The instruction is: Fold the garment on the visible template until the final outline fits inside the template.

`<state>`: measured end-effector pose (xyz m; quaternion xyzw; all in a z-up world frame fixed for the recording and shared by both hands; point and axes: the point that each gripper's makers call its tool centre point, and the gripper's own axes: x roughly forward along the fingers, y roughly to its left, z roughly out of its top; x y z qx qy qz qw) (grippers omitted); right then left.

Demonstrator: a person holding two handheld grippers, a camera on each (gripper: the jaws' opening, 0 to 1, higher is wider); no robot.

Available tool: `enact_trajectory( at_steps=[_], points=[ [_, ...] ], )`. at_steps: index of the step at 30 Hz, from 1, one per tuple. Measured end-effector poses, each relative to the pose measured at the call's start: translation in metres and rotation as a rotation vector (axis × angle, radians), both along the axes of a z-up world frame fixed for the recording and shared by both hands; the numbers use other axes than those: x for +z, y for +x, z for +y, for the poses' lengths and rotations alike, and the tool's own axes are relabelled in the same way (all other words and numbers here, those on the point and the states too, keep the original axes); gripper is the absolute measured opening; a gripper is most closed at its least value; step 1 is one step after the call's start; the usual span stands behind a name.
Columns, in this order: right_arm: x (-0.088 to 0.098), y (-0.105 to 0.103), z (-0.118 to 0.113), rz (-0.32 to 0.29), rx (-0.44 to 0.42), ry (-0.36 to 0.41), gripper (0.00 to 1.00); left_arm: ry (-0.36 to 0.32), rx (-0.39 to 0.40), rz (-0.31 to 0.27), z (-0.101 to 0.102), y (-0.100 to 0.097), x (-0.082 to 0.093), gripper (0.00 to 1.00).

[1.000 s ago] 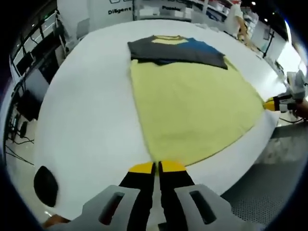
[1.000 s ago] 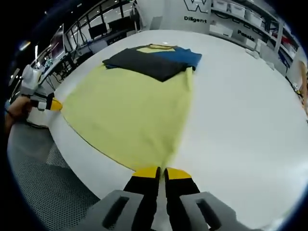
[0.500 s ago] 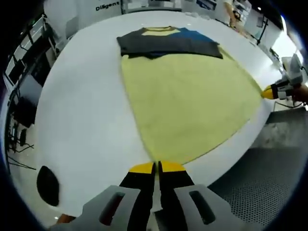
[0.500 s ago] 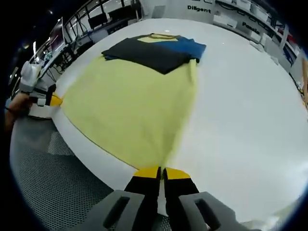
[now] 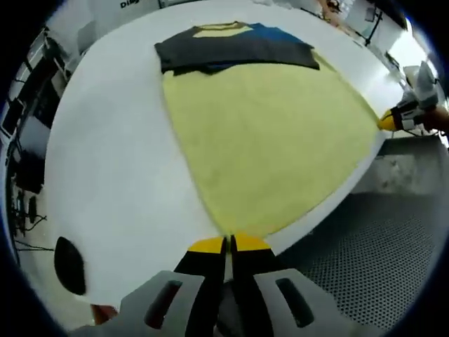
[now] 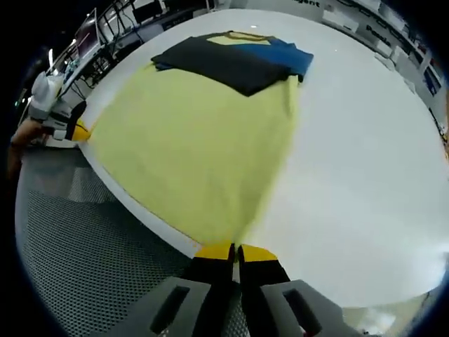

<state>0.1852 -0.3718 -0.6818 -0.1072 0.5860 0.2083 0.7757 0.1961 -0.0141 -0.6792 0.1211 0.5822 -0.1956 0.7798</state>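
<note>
The garment (image 5: 270, 133) (image 6: 189, 140) is a T-shirt lying flat on a white table (image 5: 112, 175) (image 6: 358, 161). Its body is pale yellow and spreads wide across the tabletop, smooth with only faint ripples. At the end farthest from the grippers, the upper part is dark grey with a blue patch beside it and a small yellow collar area; this part looks folded over onto the yellow body. I cannot make out a template outline on the table.

The hem end of the garment reaches the table's near edge. In the left gripper view, the left gripper (image 5: 229, 244) has its yellow-tipped jaws pressed together on one hem corner of the garment, right at the table edge. In the right gripper view, the right gripper (image 6: 234, 250) likewise has its jaws closed, pinching the other hem corner at the table edge. Each gripper also appears in the other's view, at the far hem corner, held by a person's hand (image 6: 24, 133).

Beyond the table edge, below the garment's hem, is grey perforated flooring (image 5: 365, 253) (image 6: 91, 267). A dark oval mark (image 5: 69, 265) sits on the table, well apart from the garment. Behind the table's far side stand shelves and equipment, blurred.
</note>
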Motion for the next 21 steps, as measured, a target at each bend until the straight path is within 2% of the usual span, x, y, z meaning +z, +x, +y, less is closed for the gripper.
enact_trajectory(
  at_steps=[4,17,21],
  points=[
    [-0.001,-0.007,-0.002,0.016,0.007,-0.007,0.00,-0.004,-0.013,0.012,-0.001,-0.006,0.000,0.01],
    [-0.001,-0.018,-0.003,0.050,-0.007,0.003,0.00,-0.030,0.023,0.036,-0.002,-0.016,-0.001,0.01],
    [0.001,-0.022,-0.004,0.064,0.004,-0.003,0.00,-0.036,0.008,0.062,-0.003,-0.022,0.000,0.01]
  ],
)
